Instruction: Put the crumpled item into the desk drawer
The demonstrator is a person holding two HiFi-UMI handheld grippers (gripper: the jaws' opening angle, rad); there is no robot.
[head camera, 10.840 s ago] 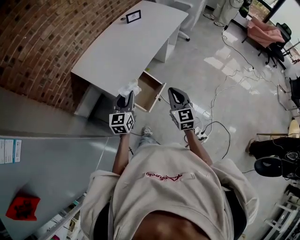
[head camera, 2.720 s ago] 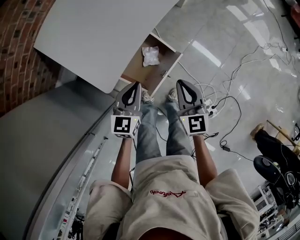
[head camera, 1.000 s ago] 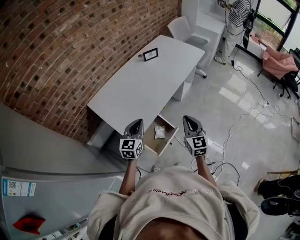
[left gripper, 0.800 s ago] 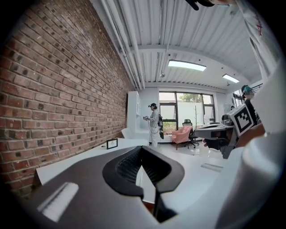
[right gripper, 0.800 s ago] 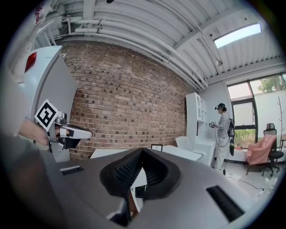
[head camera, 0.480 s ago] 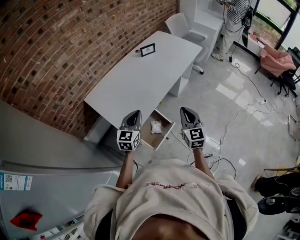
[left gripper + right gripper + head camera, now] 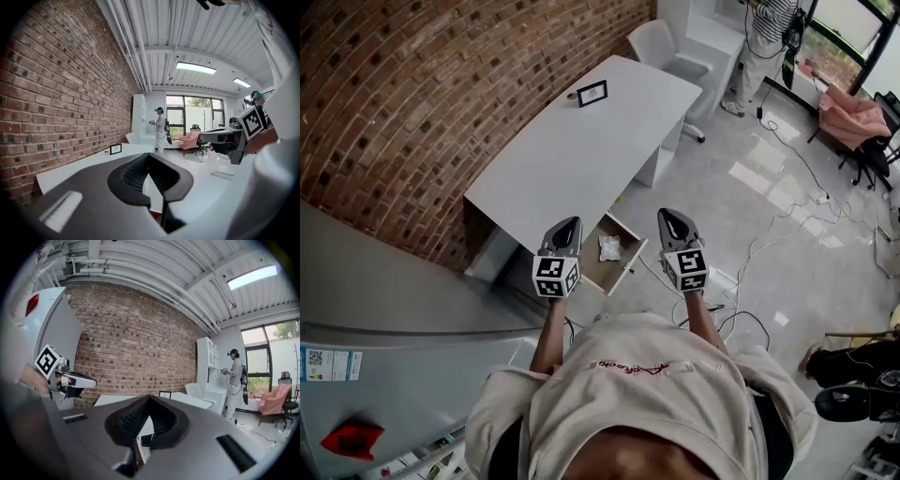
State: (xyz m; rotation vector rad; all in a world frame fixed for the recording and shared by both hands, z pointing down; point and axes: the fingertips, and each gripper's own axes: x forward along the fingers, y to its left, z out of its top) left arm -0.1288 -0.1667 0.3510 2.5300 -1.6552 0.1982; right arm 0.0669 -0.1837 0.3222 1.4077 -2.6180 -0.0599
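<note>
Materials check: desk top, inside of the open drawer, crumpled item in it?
Desk top: smooth matte white, likely laminate; uniform, no grain visible.
Drawer: tan-brown inside, looks like bare wood or board; too small to confirm.
Crumpled item: white, creased and faceted, paper or thin plastic; can't tell which.

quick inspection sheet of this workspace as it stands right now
surface: white desk, top bare apart from a small picture frame
job's things: crumpled item lies inside the open drawer
clutter: nothing seen
grippers: left gripper and right gripper both shut and empty, either side of the drawer in the head view
cables: loose cables trail over the floor right of the drawer
surroundings: brick wall, white chair, pink chair, a person standing at the far end
</note>
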